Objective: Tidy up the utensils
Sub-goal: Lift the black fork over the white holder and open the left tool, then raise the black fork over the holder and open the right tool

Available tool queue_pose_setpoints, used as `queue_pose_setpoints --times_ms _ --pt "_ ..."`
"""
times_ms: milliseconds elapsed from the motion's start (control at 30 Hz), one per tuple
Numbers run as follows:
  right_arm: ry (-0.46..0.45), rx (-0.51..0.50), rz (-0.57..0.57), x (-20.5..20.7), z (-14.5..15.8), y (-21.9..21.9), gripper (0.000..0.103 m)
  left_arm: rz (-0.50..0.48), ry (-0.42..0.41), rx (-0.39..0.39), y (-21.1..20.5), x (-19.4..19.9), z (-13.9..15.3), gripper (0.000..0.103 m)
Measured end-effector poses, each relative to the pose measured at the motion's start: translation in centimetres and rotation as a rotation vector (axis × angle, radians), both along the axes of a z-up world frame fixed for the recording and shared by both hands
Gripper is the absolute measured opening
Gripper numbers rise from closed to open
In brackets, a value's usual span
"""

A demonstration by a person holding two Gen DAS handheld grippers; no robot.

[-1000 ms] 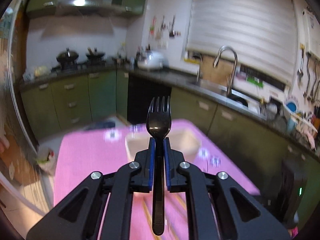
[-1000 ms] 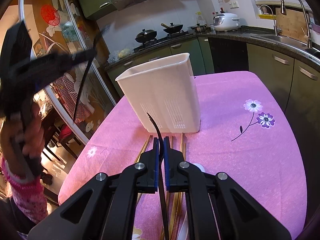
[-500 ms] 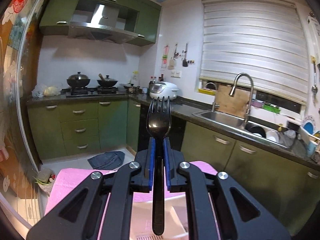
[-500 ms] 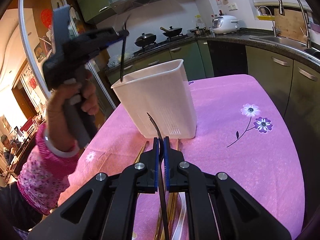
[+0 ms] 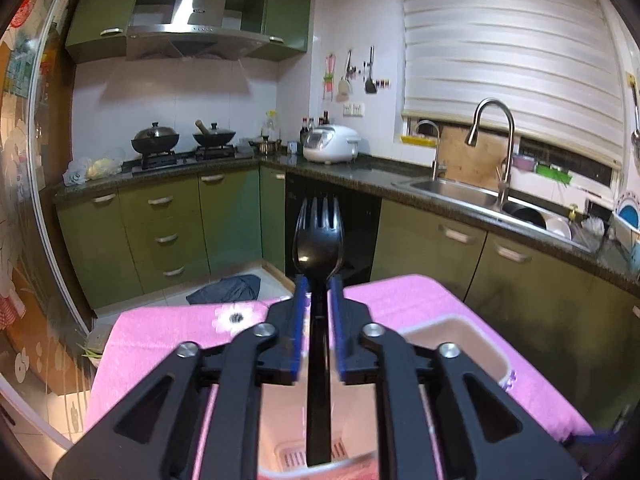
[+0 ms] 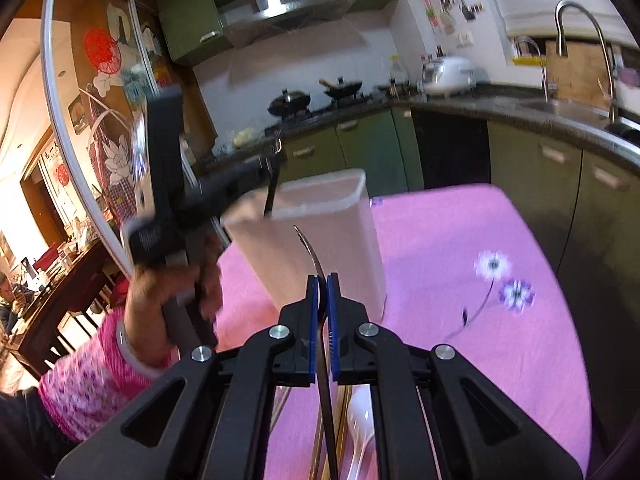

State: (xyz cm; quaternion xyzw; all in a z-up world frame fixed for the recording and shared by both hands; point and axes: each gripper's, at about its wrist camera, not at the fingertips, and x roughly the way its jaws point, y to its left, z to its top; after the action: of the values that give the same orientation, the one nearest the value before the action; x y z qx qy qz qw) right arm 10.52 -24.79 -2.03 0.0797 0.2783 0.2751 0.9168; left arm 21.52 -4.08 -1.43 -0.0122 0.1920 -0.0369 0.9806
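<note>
Your left gripper (image 5: 318,308) hangs over the white holder (image 5: 476,334), its jaws opening off the black fork (image 5: 318,240) between them so the handle can drop inside. Your right gripper (image 6: 322,300) stays out of the way, clamped on a thin dark utensil (image 6: 316,264).

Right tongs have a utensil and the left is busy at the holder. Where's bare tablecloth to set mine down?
Free: the pink tablecloth right of the white utensil holder, out to the flower print and the table's far edge. Crowded: under the right tongs, where chopsticks and a white spoon lie, and left of the holder, where the left tongs are opening around the black fork.
</note>
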Motion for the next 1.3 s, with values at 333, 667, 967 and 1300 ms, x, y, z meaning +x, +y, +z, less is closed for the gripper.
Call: queue_pose_setpoints --times_ms 333,667,967,1300 --pt "-0.106 0.062 -0.001 1.3 3.7 0.9 0.005 -0.019 0.017 0.033 0.0 -2.7 0.3 0.045" --pt "-0.311 0.199 -0.044 6.0 8.0 2.0 0.005 0.013 -0.01 -0.025 2.2 -8.2 1.4 0.045" --pt "-0.435 0.196 -0.131 11.3 8.8 5.2 0.005 0.012 -0.018 0.003 3.0 -10.5 1.4 0.045" --pt "-0.373 0.149 -0.16 11.7 4.6 5.3 0.005 0.0 0.014 -0.009 3.1 -10.3 0.4 0.049"
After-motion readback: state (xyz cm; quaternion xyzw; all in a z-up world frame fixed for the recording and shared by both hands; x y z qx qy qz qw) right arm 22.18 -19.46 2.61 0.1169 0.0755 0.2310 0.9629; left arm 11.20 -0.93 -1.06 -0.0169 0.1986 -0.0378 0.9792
